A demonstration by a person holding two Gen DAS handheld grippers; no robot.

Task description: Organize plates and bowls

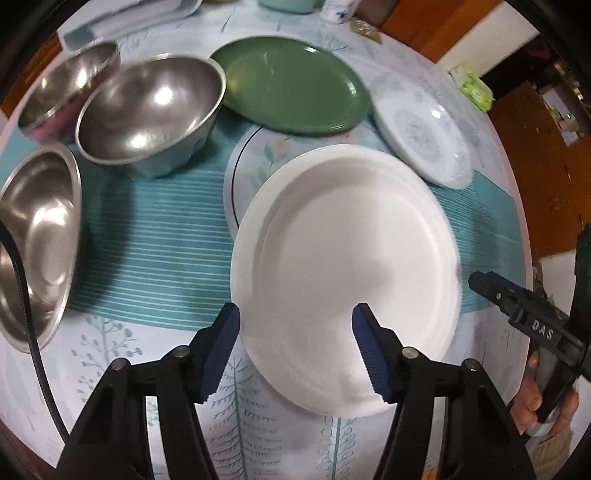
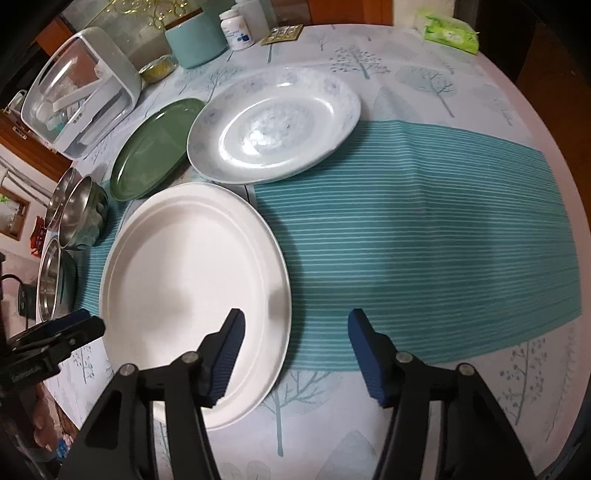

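A plain white plate (image 1: pixel 343 266) lies on another plate with a dark ring (image 1: pixel 240 173) on the teal striped mat. My left gripper (image 1: pixel 295 345) is open just above the white plate's near edge, empty. My right gripper (image 2: pixel 295 354) is open and empty, its left finger over the white plate's (image 2: pixel 192 280) right rim. A green plate (image 1: pixel 291 83) (image 2: pixel 151 147) and a blue-patterned white plate (image 1: pixel 421 129) (image 2: pixel 273 122) lie behind. Three steel bowls (image 1: pixel 151 107) (image 1: pixel 37 236) (image 1: pixel 66 85) stand at the left, also in the right wrist view (image 2: pixel 83 210).
The right gripper shows at the right edge of the left wrist view (image 1: pixel 524 314); the left gripper shows at the right wrist view's left edge (image 2: pixel 55 336). A white lidded container (image 2: pixel 77 96), teal canister (image 2: pixel 195 37), pill bottle (image 2: pixel 236 27) and green wipes pack (image 2: pixel 448 33) line the round table's back.
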